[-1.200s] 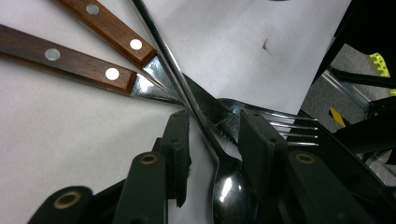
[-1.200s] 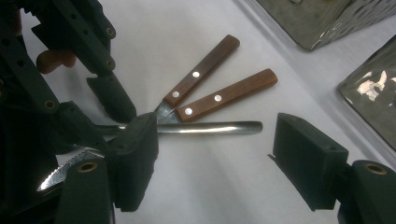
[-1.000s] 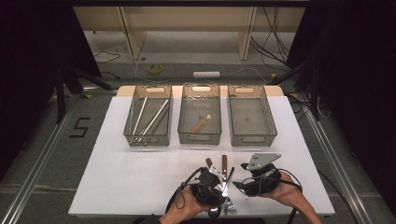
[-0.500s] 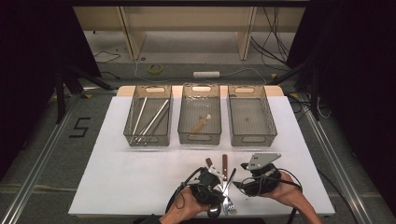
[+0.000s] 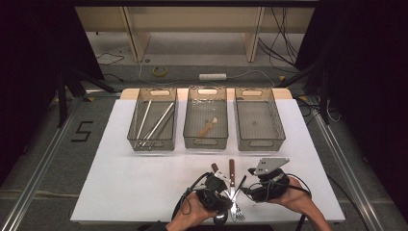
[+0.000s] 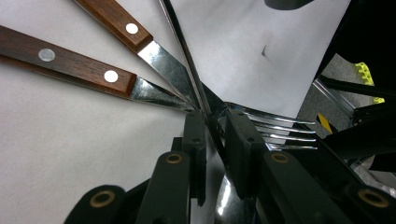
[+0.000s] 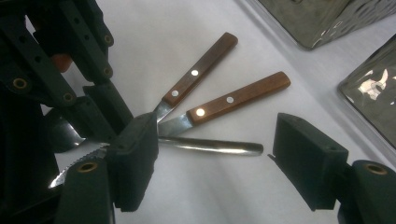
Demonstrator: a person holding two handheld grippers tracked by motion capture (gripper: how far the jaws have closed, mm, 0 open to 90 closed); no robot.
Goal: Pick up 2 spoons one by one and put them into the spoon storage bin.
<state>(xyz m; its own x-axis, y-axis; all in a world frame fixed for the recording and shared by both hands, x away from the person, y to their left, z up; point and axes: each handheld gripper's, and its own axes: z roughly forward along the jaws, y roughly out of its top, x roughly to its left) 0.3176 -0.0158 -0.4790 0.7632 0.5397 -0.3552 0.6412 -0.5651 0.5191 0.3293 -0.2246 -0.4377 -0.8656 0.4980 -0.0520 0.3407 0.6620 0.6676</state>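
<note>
**Cutlery bundle, near edge of desk: grip axis and approach**

Item: steel-handled piece (image 7: 210, 145), one of a small fan of cutlery on the white desk (image 5: 120, 183), near edge, just right of centre. Lying flat with its long axis roughly near to far, handle end far and leaning right, head end near among the fork tines (image 6: 280, 130).

Neighbours: two wooden handles (image 7: 201, 70) (image 7: 238, 95), splayed to its left and meeting it at the neck, touching or nearly so.

Left tongs (image 6: 215, 121): set across the neck from the left, at right angles to the long axis. Just been closing, steel shank between the pads, which appear to press its sides. Clenched on it, by judgement.

Right tongs (image 7: 215, 130): released, spread wide, just right of the fan with the steel handle lying between the pads, untouched.

Nearer hand: the left, already on the shank.

Far side: three mesh bins (image 5: 152, 143), well apart from the bundle.

Coming move, by judgement: a straight lift clear of the wooden pair.
</note>
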